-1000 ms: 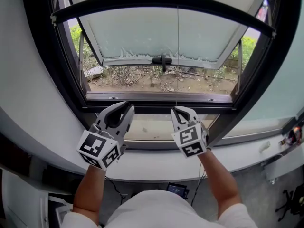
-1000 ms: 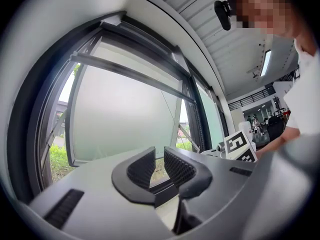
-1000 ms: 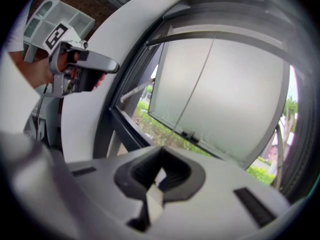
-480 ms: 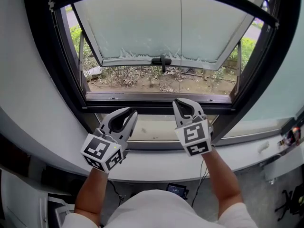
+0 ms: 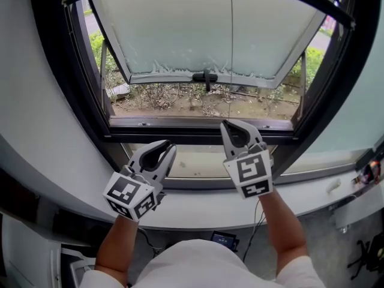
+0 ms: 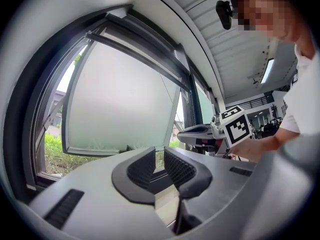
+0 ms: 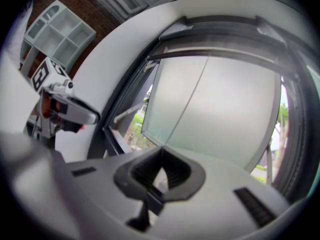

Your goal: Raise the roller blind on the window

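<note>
Status — blind mostly up. The blind's bottom bar sits near the top edge of the head view. Under it the window opening is uncovered down to the lower frame. The roller itself is out of view, so I cannot tell whether any travel is left. My judgement: late stage, with only the last stretch and letting go of the cord remaining.

The pull cord runs straight down from the bar to the right gripper. That gripper's fingers are closed together on the cord, and it is held level in front of the lower frame. The cord looks taut.

The left gripper hangs beside it, lower and well apart from the cord. Its fingers stand narrowly apart with nothing between them — it has no part in the pull.

Surroundings:
- The frosted sash is swung outward, with its handle at the bottom edge. It lies on the far side of the cord and not in the blind's path.
- Outside are bare ground and shrubs.
- The white sill runs below the grippers, with some small items at its far right, too small to tell.

Nothing visible blocks the bar or the cord.
</note>
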Demonstrator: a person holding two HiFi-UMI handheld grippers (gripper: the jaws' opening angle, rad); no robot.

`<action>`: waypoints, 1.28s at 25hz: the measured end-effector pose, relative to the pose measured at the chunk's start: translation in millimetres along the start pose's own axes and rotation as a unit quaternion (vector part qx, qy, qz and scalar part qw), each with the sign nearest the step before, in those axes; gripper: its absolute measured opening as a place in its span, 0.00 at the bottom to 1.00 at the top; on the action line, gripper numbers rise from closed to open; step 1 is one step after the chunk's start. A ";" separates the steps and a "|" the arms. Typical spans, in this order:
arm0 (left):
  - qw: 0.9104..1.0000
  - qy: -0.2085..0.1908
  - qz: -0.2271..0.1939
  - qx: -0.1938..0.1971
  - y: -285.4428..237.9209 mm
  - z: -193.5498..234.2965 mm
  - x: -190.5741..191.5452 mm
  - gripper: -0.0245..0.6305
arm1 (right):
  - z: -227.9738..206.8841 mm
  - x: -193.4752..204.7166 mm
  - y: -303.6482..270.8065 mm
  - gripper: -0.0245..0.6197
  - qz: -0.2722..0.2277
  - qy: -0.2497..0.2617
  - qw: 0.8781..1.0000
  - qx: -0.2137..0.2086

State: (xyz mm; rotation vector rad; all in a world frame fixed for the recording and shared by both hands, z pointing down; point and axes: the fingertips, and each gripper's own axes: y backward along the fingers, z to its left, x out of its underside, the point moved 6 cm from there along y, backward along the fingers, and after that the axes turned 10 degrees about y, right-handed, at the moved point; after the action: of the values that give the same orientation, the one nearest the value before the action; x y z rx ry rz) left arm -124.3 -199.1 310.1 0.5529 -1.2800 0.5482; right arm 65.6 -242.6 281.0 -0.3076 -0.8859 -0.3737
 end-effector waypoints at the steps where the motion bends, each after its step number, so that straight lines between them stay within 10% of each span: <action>1: 1.000 0.000 0.000 0.001 -0.2 -0.3 0.9 0.14 | -0.6 -1.6 0.7 0.07 -0.003 -0.002 1.000 0.000; 32: 1.000 0.013 0.015 0.002 6.9 -5.7 9.4 0.14 | -47.6 -55.7 14.4 0.07 -0.083 -0.019 0.995 0.054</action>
State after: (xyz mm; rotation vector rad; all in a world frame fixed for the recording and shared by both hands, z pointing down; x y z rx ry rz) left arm -122.7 -189.5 318.8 0.5286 -1.2643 0.5809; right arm 72.6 -238.7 206.8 -0.1422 -0.9692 -0.4721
